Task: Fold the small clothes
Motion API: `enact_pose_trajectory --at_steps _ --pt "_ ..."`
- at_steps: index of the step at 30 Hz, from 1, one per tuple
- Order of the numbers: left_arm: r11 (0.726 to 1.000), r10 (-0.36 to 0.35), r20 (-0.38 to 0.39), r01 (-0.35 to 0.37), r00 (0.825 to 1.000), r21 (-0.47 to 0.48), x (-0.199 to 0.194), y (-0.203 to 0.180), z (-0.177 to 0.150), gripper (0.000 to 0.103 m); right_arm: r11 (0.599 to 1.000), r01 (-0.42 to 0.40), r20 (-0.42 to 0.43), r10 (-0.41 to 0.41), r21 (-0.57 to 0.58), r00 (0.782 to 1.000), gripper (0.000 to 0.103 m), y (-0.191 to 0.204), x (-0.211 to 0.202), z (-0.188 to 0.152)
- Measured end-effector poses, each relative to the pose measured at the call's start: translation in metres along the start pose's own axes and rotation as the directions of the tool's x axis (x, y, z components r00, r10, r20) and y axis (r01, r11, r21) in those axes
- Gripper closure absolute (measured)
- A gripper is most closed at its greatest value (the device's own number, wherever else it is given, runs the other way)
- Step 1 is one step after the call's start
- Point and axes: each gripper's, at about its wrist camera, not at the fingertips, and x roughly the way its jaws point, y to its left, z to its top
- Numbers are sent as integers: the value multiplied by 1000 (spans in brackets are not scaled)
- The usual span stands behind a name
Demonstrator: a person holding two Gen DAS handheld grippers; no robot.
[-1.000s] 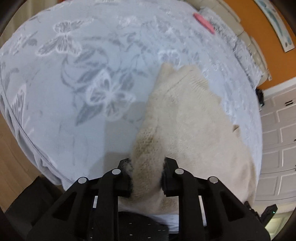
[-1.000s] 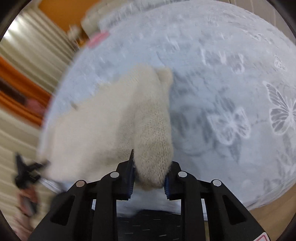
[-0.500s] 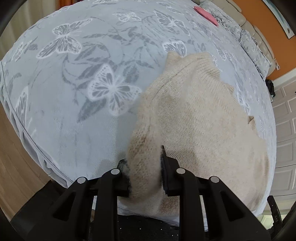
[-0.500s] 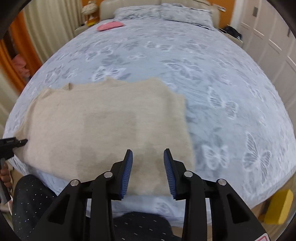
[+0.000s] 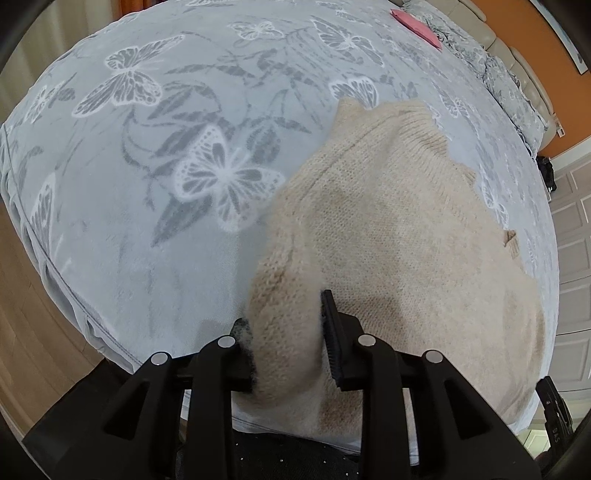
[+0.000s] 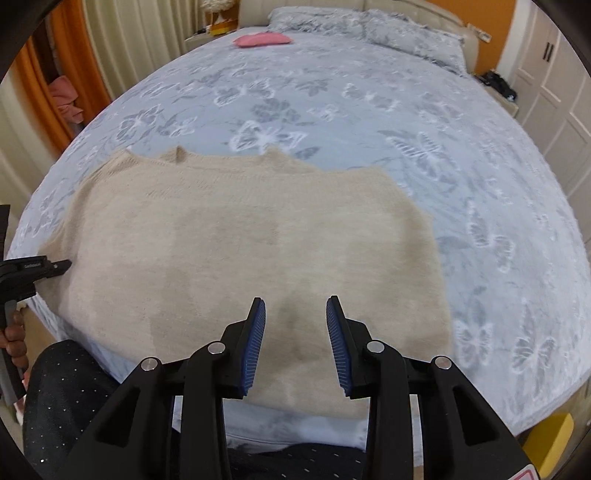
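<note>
A beige knit sweater [image 6: 236, 251] lies spread flat near the front edge of the bed. In the left wrist view the sweater [image 5: 399, 236] fills the right half, and my left gripper [image 5: 286, 332] is shut on a bunched fold at its left side, lifted slightly off the bed. My right gripper [image 6: 295, 332] is open and empty, hovering just above the sweater's near hem. The left gripper also shows at the left edge of the right wrist view [image 6: 33, 269].
The bed [image 6: 369, 110] has a grey butterfly-print cover. A pink item [image 6: 264, 38] and pillows [image 6: 369, 26] lie at the far end. White wardrobe doors [image 6: 554, 92] stand to the right. The bed's front edge runs close below the grippers.
My right gripper has let go of the sweater and opened; the sweater now lies flat. My left gripper still holds its fold and has moved little.
</note>
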Motion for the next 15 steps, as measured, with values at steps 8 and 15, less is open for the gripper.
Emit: enact_pose_trajectory --at_steps 8,15 --pt "1000 -4 -23 3 1000 -26 0 1 4 77 983 -97 -105 113 154 988 74 -46 47 -23" --pt "999 29 33 -30 999 31 -24 -27 6 85 950 -159 -88 189 268 978 77 -72 51 -33"
